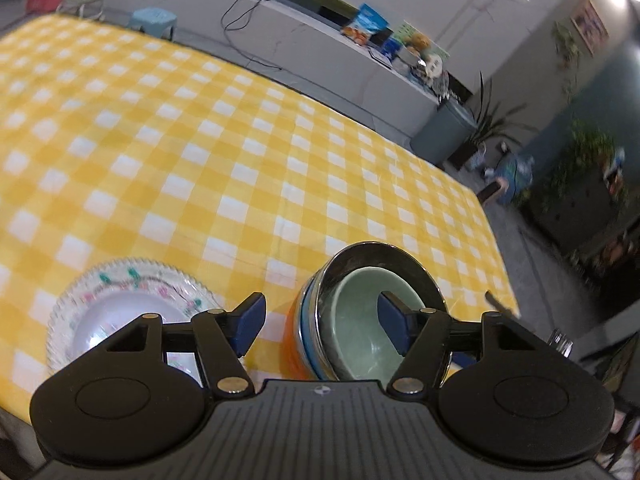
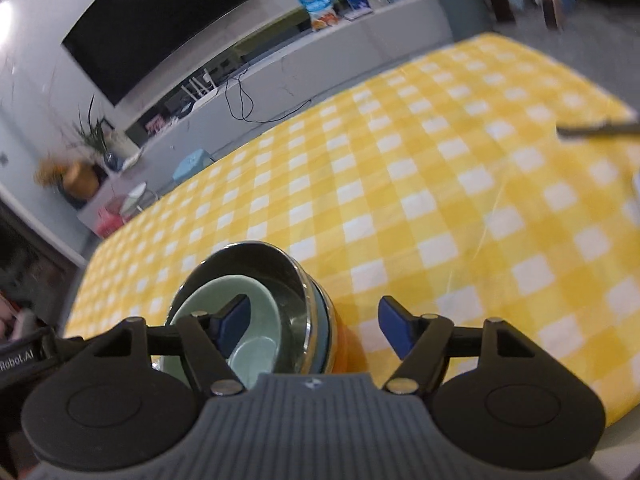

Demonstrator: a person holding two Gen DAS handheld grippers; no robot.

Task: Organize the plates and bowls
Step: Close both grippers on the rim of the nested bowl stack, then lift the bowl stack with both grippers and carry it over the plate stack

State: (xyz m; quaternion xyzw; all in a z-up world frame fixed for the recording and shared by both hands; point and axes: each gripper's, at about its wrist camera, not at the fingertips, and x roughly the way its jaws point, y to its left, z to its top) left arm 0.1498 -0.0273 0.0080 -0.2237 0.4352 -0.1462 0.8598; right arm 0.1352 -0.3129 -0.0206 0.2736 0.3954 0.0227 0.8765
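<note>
Nested bowl stack (image 1: 372, 316) seen on yellow-checked tabletop (image 1: 240, 160) near its front edge: pale green bowl (image 1: 360, 332) set inside steel bowl (image 1: 384, 256), blue and orange bowls beneath. Floral-rimmed plate (image 1: 132, 304) laid just left of stack. Left tool (image 1: 320, 318) held wide open, right pad over green bowl, nothing gripped. Right tool (image 2: 314, 326) likewise spread wide, stack's rim between pads, left pad over green bowl, no grip seen.
</note>
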